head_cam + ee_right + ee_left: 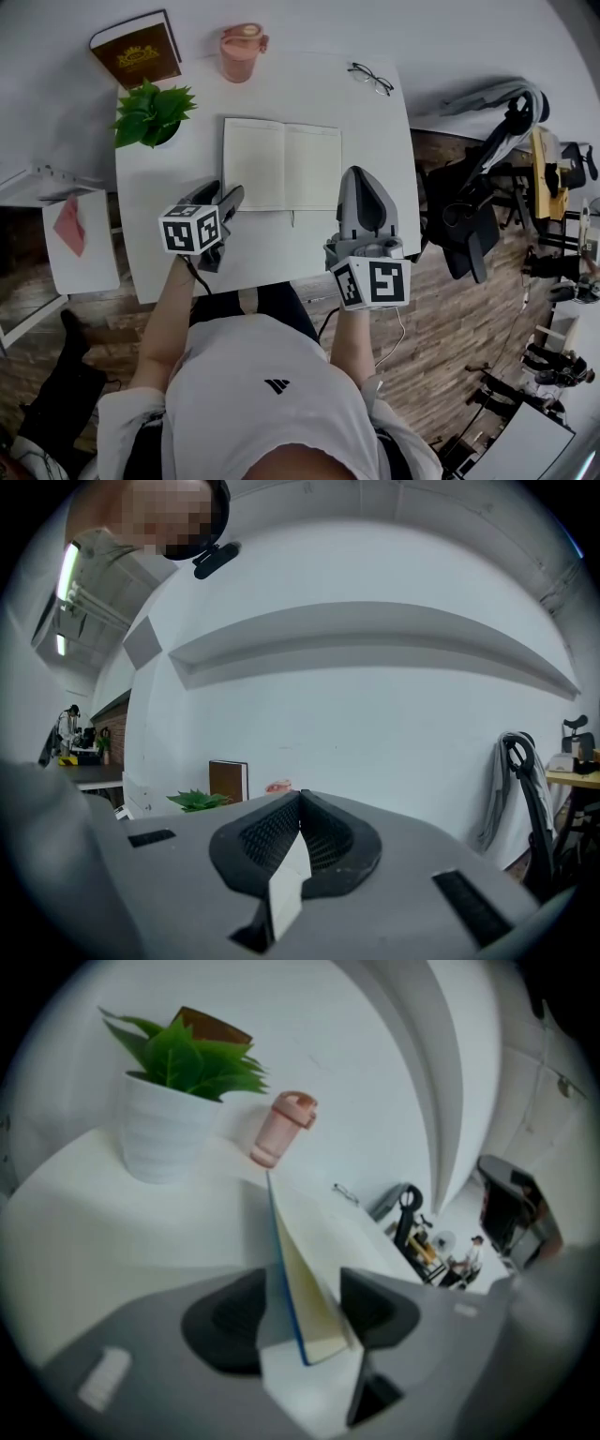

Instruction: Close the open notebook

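Note:
An open notebook [281,164] with cream pages lies flat on the white table [375,131]. My left gripper [227,194] is at its near left corner. In the left gripper view the blue-edged cover and page stack [314,1279] stand between the open jaws of my left gripper [300,1312], with a gap to the left pad [225,1321]. My right gripper [361,180] hovers just off the notebook's near right corner. In the right gripper view the pads of my right gripper [300,808] meet, with nothing between them.
A potted plant [150,112], a brown book [139,49] and a pink cup [241,52] stand at the table's far left. Glasses [372,78] lie at the far right. A black office chair [469,211] is to the right, a small white stand [80,239] to the left.

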Motion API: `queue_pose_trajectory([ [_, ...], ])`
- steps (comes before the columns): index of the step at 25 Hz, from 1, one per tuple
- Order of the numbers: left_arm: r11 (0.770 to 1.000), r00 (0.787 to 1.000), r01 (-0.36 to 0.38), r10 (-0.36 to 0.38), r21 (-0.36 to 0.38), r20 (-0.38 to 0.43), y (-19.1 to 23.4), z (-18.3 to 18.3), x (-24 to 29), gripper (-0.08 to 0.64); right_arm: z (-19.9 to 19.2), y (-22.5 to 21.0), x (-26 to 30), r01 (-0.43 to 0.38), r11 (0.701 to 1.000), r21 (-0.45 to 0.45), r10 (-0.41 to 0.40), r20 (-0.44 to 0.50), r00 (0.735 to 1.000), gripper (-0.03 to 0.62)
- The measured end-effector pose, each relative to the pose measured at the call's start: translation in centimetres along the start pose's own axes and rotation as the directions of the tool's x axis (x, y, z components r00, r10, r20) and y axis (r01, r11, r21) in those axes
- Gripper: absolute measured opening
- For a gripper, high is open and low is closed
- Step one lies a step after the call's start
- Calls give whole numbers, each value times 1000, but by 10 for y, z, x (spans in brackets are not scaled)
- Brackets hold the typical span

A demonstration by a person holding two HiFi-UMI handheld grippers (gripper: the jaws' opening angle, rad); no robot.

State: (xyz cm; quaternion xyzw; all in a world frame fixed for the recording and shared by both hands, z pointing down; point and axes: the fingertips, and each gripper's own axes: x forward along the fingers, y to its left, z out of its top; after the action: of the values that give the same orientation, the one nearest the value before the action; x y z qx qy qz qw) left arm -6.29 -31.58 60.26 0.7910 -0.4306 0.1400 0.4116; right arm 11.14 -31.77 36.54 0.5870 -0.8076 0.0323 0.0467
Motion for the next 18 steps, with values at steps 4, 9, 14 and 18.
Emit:
queue_pose_trajectory([
  [4,1000,1000,8,-8,-12,-16,-3,-4,3,208,-1,-6,-2,-3,1000,0,3,-1,1000,-3],
  [9,1000,1000,14,-14,-19,26,-8,5,-6,132,0,-11,-3,-7,1000,-4,7,7,1000,-3],
  [14,998,996,38,-42,58,73,-30,24,-17,63,3,-19,-6,-11,1000,1,10,21,1000,-2],
  [18,994,991,75,-84,83,107,-55,38,-21,44,8,-28,-11,-8,1000,2,8,38,999,-3],
])
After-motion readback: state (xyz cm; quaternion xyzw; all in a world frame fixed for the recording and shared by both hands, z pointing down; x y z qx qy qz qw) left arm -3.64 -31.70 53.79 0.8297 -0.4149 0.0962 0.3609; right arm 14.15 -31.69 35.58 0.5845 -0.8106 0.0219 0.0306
